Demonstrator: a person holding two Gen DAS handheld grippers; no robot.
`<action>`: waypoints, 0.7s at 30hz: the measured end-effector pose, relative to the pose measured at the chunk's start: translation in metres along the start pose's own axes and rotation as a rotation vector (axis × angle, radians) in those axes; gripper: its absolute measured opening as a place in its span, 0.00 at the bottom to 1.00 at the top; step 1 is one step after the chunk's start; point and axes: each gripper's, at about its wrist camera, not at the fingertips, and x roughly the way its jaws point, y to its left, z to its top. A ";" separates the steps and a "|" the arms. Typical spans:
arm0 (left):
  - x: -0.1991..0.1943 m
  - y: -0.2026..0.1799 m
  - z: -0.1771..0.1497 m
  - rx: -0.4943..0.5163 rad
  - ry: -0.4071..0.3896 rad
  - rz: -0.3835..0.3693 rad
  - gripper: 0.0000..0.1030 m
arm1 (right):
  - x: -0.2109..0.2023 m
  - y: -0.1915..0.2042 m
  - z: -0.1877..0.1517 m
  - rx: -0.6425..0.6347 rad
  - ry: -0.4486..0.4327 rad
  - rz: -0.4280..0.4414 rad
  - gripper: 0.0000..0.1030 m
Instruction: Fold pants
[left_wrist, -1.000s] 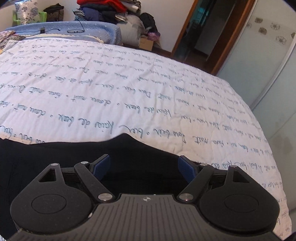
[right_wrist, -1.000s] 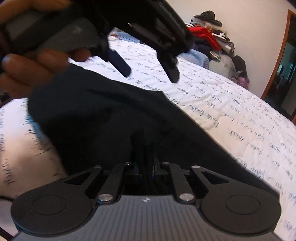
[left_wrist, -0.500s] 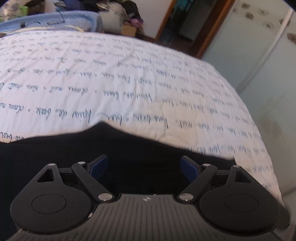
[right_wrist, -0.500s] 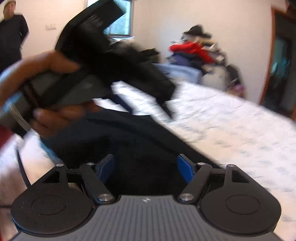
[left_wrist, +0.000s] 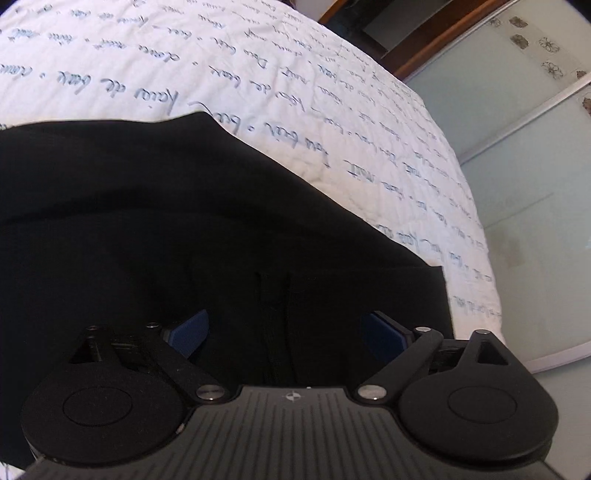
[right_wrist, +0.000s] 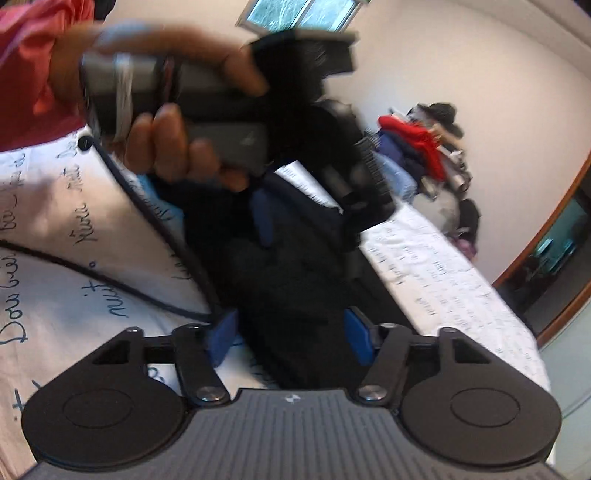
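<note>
The black pants (left_wrist: 155, 206) lie on a white bed cover with blue script (left_wrist: 332, 110). In the left wrist view my left gripper (left_wrist: 286, 330) is open, just above the pants' waistband with its belt loop (left_wrist: 273, 291), near the bed's right edge. In the right wrist view my right gripper (right_wrist: 288, 332) is open over the dark fabric (right_wrist: 295, 280), holding nothing. The left gripper (right_wrist: 306, 218) shows there too, held in a hand (right_wrist: 166, 122) above the pants, jaws apart.
A black cable (right_wrist: 110, 284) runs across the cover at the left. A pile of clothes (right_wrist: 417, 147) sits at the far end of the bed. A glass wardrobe door (left_wrist: 524, 177) stands right of the bed, and a doorway (right_wrist: 554, 251) lies beyond.
My right gripper was shut on the pants a second ago and has opened and let go. My left gripper has moved lower and closer over the waistband, staying open.
</note>
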 end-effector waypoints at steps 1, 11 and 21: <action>0.002 -0.001 0.001 -0.005 0.013 -0.013 0.93 | 0.001 0.005 0.000 -0.007 0.005 0.003 0.57; 0.019 -0.010 0.000 -0.074 0.060 -0.172 0.89 | 0.022 0.012 0.008 -0.001 0.019 -0.046 0.48; 0.014 -0.022 0.003 0.089 -0.020 -0.038 0.04 | 0.014 0.005 0.014 0.049 0.021 0.035 0.18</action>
